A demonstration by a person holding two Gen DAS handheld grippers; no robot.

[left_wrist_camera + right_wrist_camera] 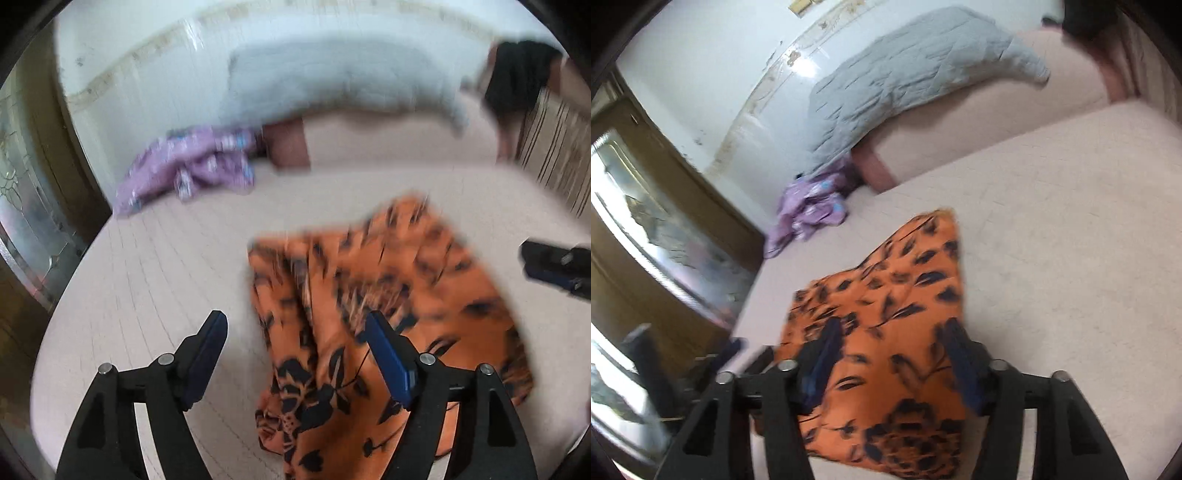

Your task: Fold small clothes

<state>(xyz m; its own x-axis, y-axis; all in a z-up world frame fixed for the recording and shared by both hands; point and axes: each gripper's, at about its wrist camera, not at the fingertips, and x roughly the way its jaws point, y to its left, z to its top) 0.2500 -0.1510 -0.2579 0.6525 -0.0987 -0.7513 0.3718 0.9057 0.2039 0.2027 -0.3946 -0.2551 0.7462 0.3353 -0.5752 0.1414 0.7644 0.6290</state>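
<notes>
Orange garment (388, 280) with black leaf print, spread fairly flat on pink bed sheet (147, 266), directly ahead of and beneath left gripper (297, 354). Left gripper jaws wide apart, gripping nothing: left finger over bare sheet just off the cloth's left edge, right finger over the printed fabric, the cloth's crumpled left border running through the gap between them. Thin dark thread trailing across the fabric beside the right finger. Contact between pads and cloth not discernible through the blur.

Right gripper (892, 360) seen from its own camera with jaws moderately apart, both fingers over the near part of the same garment, orange fabric showing across the whole gap; no pinched fold visible, pads not pressing together on anything. Far corner of the garment pointing away ahead of it. Tip of the right gripper also entering the left camera's view at the far right edge, just beyond the garment's right side.

Farther ahead and left of both tools, well apart from the orange piece: crumpled purple garment (188, 173) on the sheet. Beyond that, grey quilt (332, 85) draped along the white wall.
</notes>
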